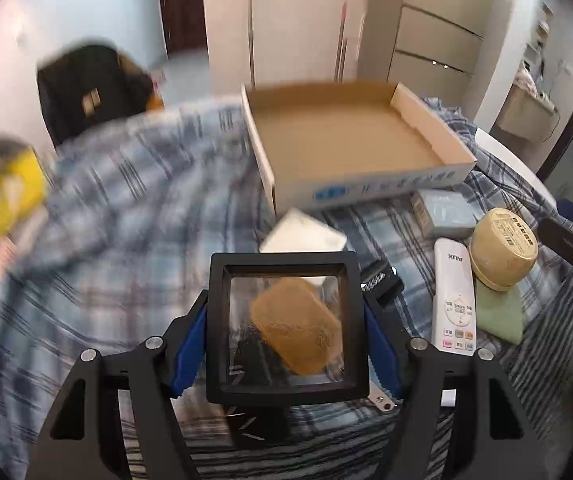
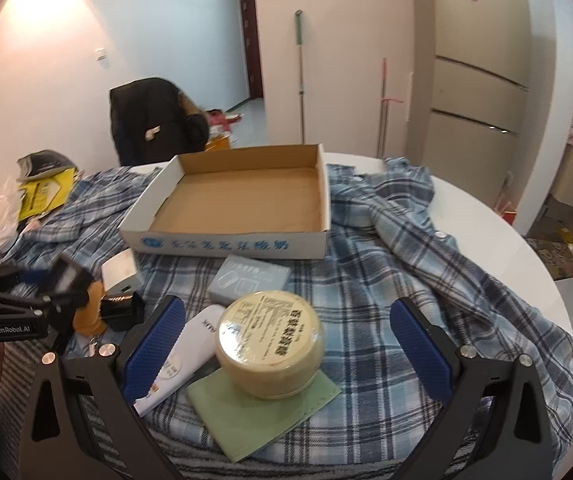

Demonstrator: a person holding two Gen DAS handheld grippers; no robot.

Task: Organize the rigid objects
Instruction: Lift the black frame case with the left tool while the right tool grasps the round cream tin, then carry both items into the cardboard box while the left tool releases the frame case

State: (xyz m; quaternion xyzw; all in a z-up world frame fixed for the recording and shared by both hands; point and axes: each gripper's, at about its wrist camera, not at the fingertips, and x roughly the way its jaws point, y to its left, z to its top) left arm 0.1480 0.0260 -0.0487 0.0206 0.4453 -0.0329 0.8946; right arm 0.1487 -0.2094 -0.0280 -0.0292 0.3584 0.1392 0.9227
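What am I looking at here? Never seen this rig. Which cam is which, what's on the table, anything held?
No robot arm: a person carries a two-finger gripper in each hand, and each gripper has a fisheye camera looking along its fingers.

Left wrist view: the left gripper is clamped on a black-framed clear case with an orange-brown block inside. The view is blurred.

Right wrist view: the right gripper is open, its blue pads either side of a round cream tin without touching it. The left gripper shows at that picture's left edge.

On the table, over a blue plaid cloth: an empty cardboard tray, a small pale blue box, a white remote, a green pad under the tin, and a white box.
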